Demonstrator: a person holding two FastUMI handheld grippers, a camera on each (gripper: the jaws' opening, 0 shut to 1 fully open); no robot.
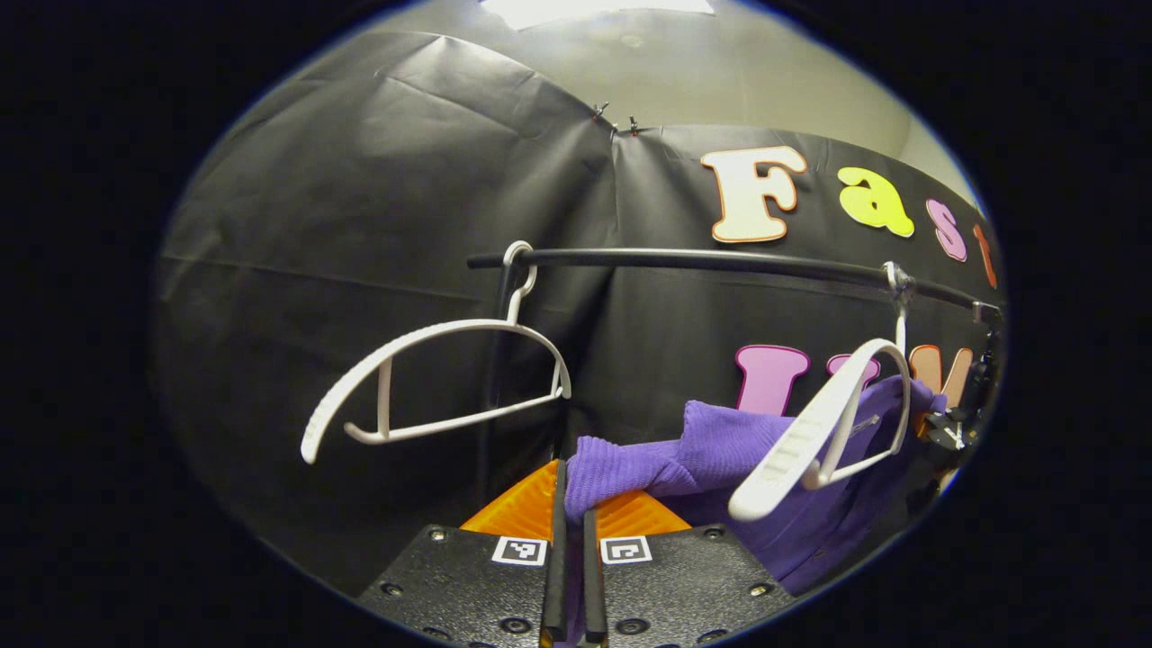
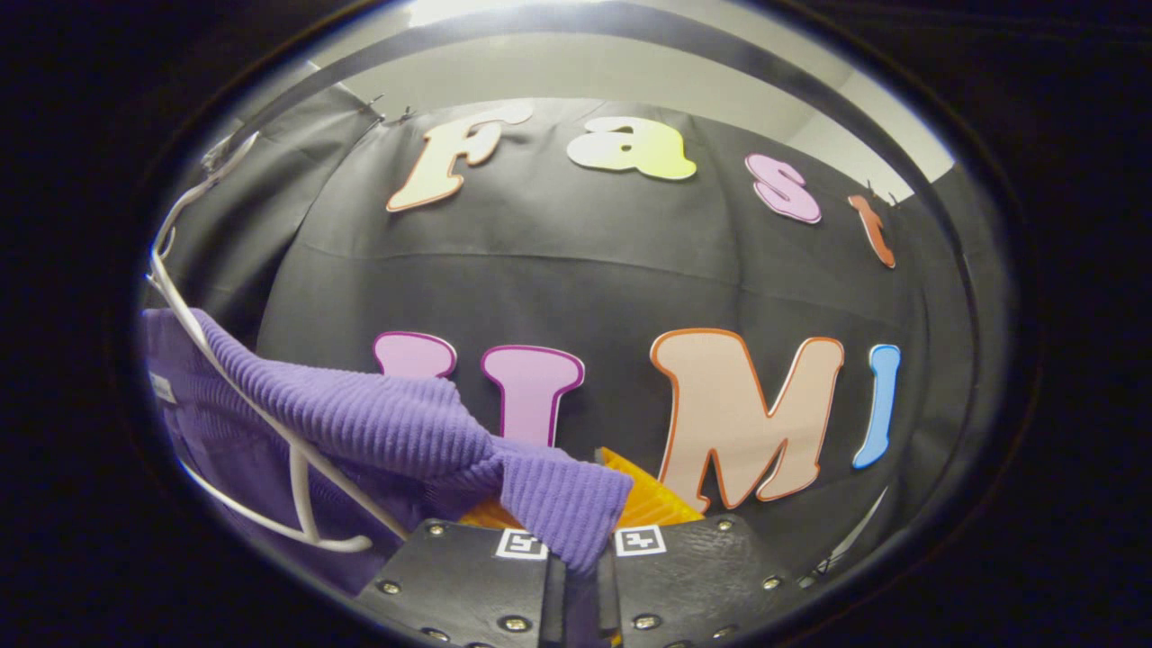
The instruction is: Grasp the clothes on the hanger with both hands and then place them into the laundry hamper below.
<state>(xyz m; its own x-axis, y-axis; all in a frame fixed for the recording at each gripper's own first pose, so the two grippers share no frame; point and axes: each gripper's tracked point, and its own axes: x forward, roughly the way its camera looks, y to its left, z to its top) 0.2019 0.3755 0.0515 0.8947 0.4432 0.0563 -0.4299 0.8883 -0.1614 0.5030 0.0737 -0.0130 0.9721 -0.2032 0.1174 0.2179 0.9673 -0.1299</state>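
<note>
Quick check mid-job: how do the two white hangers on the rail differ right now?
The left hanger hangs bare; the right hanger has the purple garment draped around it. The left hanger sits near the rail's end and shows its whole curved outline; the right hanger hangs farther along the rail, turned so that one arm points toward the camera. Both are white plastic, hooked on the same black rail.
</note>
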